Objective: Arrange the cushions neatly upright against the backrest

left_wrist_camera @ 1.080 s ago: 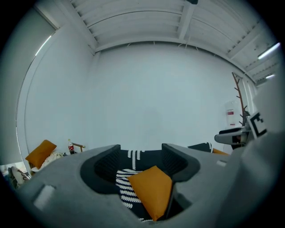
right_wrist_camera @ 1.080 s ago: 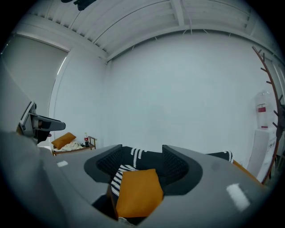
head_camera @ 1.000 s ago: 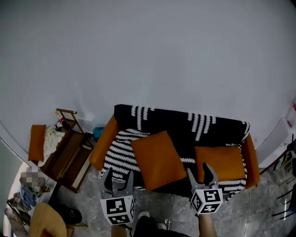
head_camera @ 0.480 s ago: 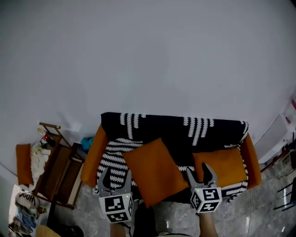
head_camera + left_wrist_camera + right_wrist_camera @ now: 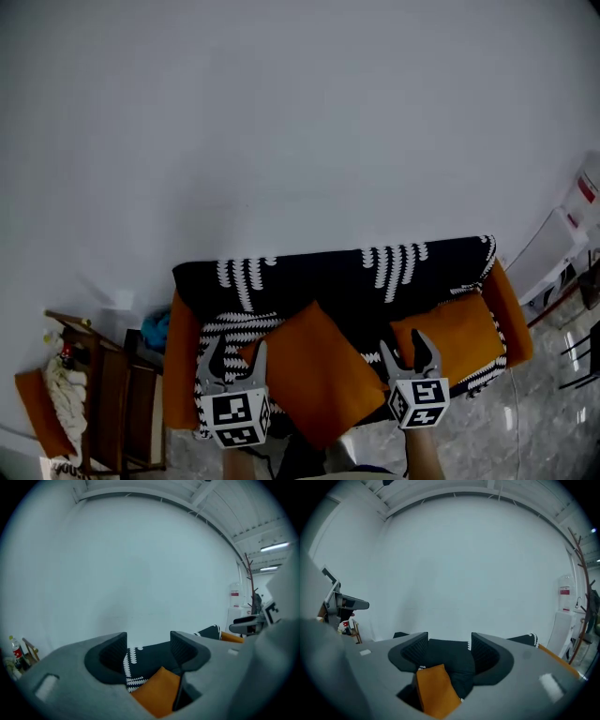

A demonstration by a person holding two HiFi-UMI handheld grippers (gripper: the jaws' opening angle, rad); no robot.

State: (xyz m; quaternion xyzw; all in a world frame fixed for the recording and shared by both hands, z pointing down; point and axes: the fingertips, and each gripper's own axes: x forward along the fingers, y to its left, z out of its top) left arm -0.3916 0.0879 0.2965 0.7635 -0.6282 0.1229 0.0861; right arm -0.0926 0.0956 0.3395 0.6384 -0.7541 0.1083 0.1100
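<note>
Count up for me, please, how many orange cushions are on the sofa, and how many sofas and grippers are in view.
Orange cushions: 2, the middle cushion and the right cushion.
Sofa: 1.
Grippers: 2, the left gripper and the right gripper.
Total: 5.

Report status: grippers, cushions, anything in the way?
Left gripper and right gripper open, empty. Middle cushion skewed on the sofa seat, right cushion beside the armrest, both untouched. Nothing blocking.
</note>
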